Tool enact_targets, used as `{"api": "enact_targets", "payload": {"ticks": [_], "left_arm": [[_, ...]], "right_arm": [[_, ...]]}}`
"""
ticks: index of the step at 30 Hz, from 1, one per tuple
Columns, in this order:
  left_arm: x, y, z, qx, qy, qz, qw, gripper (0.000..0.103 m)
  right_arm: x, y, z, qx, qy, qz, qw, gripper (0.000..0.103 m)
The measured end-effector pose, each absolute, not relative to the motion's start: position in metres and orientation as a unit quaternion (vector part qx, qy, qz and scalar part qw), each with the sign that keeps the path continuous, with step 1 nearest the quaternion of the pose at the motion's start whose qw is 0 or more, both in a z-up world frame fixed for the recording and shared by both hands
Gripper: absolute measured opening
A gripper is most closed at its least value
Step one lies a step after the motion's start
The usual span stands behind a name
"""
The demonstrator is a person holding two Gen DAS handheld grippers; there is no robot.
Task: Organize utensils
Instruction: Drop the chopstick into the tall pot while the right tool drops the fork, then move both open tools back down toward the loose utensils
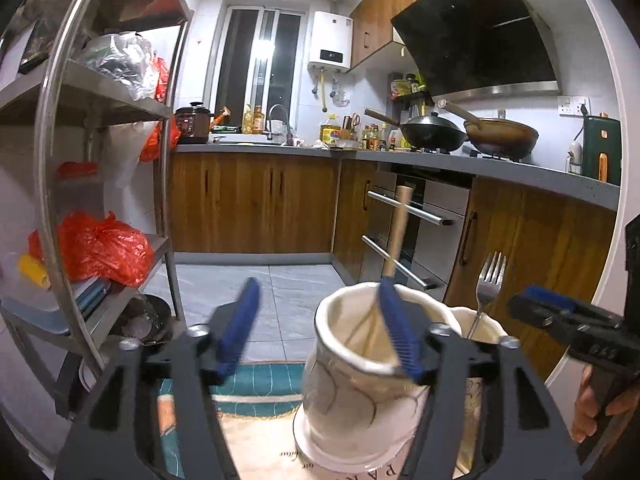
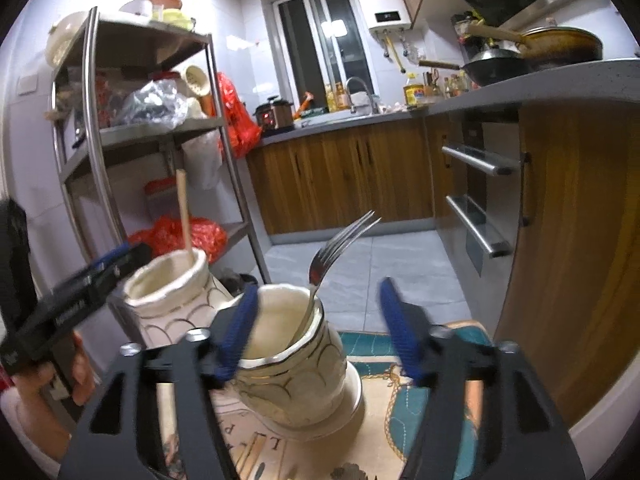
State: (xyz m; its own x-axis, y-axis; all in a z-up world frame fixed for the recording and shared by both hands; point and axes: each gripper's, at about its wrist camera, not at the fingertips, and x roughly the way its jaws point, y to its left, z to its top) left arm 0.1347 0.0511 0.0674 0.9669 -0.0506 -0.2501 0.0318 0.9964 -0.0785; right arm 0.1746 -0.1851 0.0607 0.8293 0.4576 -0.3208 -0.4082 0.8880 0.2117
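Observation:
Two cream ceramic holders stand side by side on a patterned mat. In the left wrist view the nearer holder (image 1: 352,380) has a wooden-handled utensil (image 1: 398,232) standing in it, and my left gripper (image 1: 320,332) is open, its right finger just in front of the rim and nothing between the pads. The farther holder (image 1: 486,322) has a metal fork (image 1: 490,280) in it, tines up. In the right wrist view the fork (image 2: 336,248) leans in the near holder (image 2: 304,372). My right gripper (image 2: 320,332) is open around that holder's rim and grips nothing.
A steel shelf rack (image 1: 100,120) with red plastic bags stands at the left. Wooden cabinets (image 1: 256,204) and an oven with bar handles (image 1: 408,208) lie ahead, under a counter with two woks (image 1: 434,132). A hand (image 1: 592,408) holds the right gripper's handle.

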Motion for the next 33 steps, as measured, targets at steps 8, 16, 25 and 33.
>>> {"api": "enact_targets", "payload": {"ticks": [8,16,25,33], "left_arm": [[0.099,0.046,0.062,-0.03,0.121,-0.009,0.992,0.098],[0.06,0.036,0.039,-0.024,0.158,-0.021,0.987,0.098],[0.035,0.031,0.016,-0.022,0.196,-0.04,0.979,0.097],[0.03,0.012,-0.004,-0.003,0.24,-0.062,0.969,0.097]], "right_arm": [[0.133,-0.205,0.076,0.066,0.162,0.206,0.963,0.097],[0.092,-0.224,0.068,0.061,0.177,0.178,0.966,0.098],[0.062,-0.233,0.053,0.031,0.203,0.153,0.967,0.098],[0.054,-0.235,0.022,-0.013,0.258,0.141,0.956,0.098]]}}
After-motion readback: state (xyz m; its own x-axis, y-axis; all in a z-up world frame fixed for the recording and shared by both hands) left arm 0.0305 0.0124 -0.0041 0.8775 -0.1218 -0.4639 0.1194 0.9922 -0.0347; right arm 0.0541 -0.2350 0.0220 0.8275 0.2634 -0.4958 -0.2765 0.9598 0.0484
